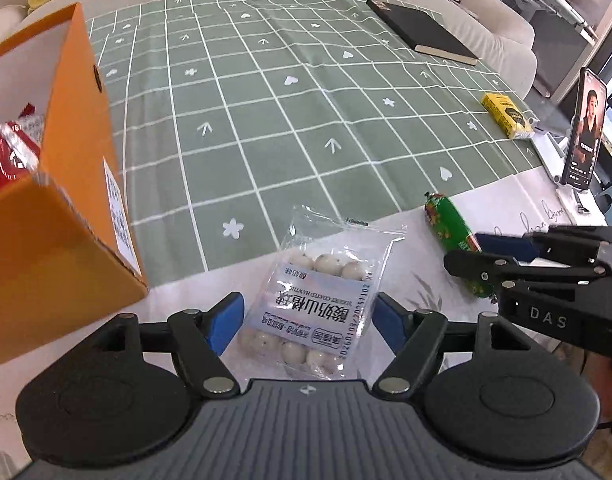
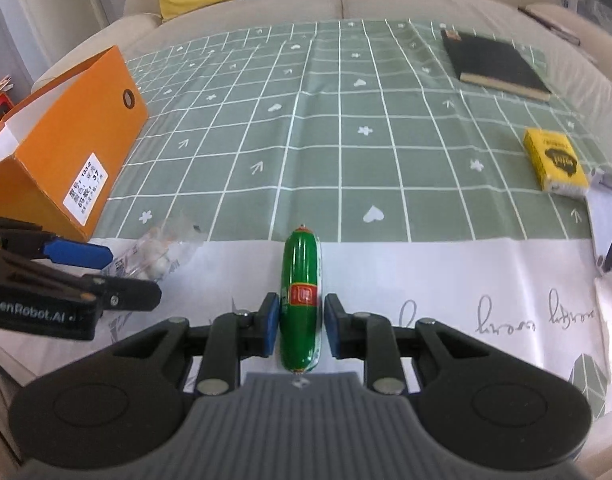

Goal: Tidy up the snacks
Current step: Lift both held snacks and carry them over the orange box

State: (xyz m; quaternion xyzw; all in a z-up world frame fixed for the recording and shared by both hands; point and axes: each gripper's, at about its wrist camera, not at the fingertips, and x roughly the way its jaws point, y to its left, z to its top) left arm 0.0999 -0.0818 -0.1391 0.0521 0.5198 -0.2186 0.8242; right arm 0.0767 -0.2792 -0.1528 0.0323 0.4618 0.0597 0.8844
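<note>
Orange cardboard box (image 1: 78, 184), open at the top and already holding red-wrapped snacks (image 1: 6, 152), stood at the left edge of the surface (image 2: 446, 280). Two snacks lay outside it, near the front edge on the white cloth (image 2: 486, 272), just below the hem of the green checked cloth (image 1: 306, 120).

Step in hand: pick-up of both loose snacks, one per hand.

- Left tongs (image 1: 306, 318) stood wide, one blue pad on each side of the clear plastic packet of white coated balls (image 1: 320, 300). The pads were clear of the packet; it lay flat on the surface, not gripped.
- Right tongs (image 2: 300, 330) stood narrow around the green sausage-shaped snack with the red label (image 2: 302, 300). The sausage lay lengthwise between the pads. A thin gap showed at the right pad; contact at the left pad could not be confirmed. Judged: not clamped.

Next move, as a judgement: each pair of tongs needs closing until the pads bear on its snack. The packet is thin and slippery, so the left pads probably need to sit low, near the surface, and gather the film. After lifting, both snacks go left to the box opening.

A black notebook (image 2: 494, 64) and a yellow packet (image 2: 554, 160) lay toward the far-right corner, well apart from the work.
</note>
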